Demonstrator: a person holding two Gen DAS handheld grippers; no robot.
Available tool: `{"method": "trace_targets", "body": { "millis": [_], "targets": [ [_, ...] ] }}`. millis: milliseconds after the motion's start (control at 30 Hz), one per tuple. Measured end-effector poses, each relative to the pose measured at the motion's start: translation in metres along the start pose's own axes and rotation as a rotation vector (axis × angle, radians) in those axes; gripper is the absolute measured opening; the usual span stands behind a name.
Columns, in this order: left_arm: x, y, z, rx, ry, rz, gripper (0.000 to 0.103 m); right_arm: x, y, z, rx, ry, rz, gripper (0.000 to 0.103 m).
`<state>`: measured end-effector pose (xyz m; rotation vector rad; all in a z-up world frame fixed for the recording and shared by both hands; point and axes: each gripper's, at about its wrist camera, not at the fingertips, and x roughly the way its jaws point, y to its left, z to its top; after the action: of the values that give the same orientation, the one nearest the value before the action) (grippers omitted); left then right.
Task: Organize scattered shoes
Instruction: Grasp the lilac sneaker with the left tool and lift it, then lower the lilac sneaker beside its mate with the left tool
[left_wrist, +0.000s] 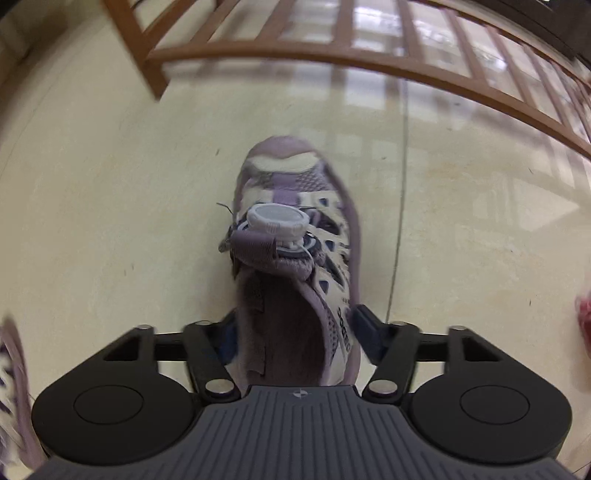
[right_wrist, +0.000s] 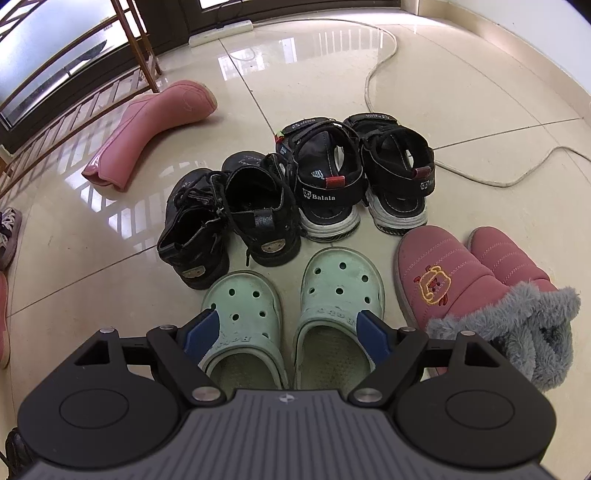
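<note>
A purple and cream sneaker (left_wrist: 295, 229) with a white dial fastener points away from me, above the pale tiled floor (left_wrist: 110, 184). My left gripper (left_wrist: 295, 328) is shut on its heel end, one blue-padded finger on each side. In the right wrist view a pair of mint green clogs (right_wrist: 295, 295) stands side by side on the floor, toes away. My right gripper (right_wrist: 288, 332) is open, and its blue fingers (right_wrist: 201, 332) flank the outer sides of the two clogs at their heels.
A wooden shoe rack (left_wrist: 332, 55) stands ahead of the left gripper. Another purple sneaker (left_wrist: 11, 387) blurs at the left edge. Black boots (right_wrist: 221, 221), black sandals (right_wrist: 354, 173), pink fur-lined slippers (right_wrist: 461, 280), a fallen pink boot (right_wrist: 147, 125) and a white cable (right_wrist: 376, 74) lie beyond the clogs.
</note>
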<state>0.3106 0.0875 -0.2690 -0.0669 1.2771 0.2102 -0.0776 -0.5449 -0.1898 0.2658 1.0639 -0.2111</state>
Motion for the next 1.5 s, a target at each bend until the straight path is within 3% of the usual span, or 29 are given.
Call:
{"method": "trace_targets", "body": {
  "millis": [200,433,700,800,1000,1133,1367,1500],
  "targets": [
    [-0.01,-0.004,-0.002,0.048,-0.046,0.019,0.037,0.001,0.003,-0.001,-0.014,0.001,0.004,0.086],
    [-0.042,0.009,0.005,0.025,-0.104,-0.038,0.036,0.0,0.001,0.0,0.01,-0.002,0.002,0.086],
    [-0.114,0.034,-0.003,0.009,-0.187,-0.09,0.035,0.001,0.006,0.0,0.005,-0.004,0.019,0.086],
    [-0.149,0.04,-0.016,0.037,-0.247,-0.076,0.035,0.002,0.007,0.001,0.006,-0.004,0.019,0.086],
    [-0.212,0.064,-0.045,0.0,-0.281,-0.146,0.035,0.002,0.01,0.001,0.003,-0.006,0.021,0.086],
    [-0.239,0.077,-0.071,0.023,-0.287,-0.126,0.035,0.002,0.013,0.001,-0.001,-0.006,0.025,0.086],
    [-0.248,0.114,-0.114,-0.014,-0.273,-0.122,0.035,0.002,0.018,0.001,-0.009,-0.004,0.033,0.086],
    [-0.233,0.135,-0.135,-0.04,-0.259,-0.096,0.036,0.003,0.021,0.001,-0.014,-0.002,0.038,0.086]
  ]
}}
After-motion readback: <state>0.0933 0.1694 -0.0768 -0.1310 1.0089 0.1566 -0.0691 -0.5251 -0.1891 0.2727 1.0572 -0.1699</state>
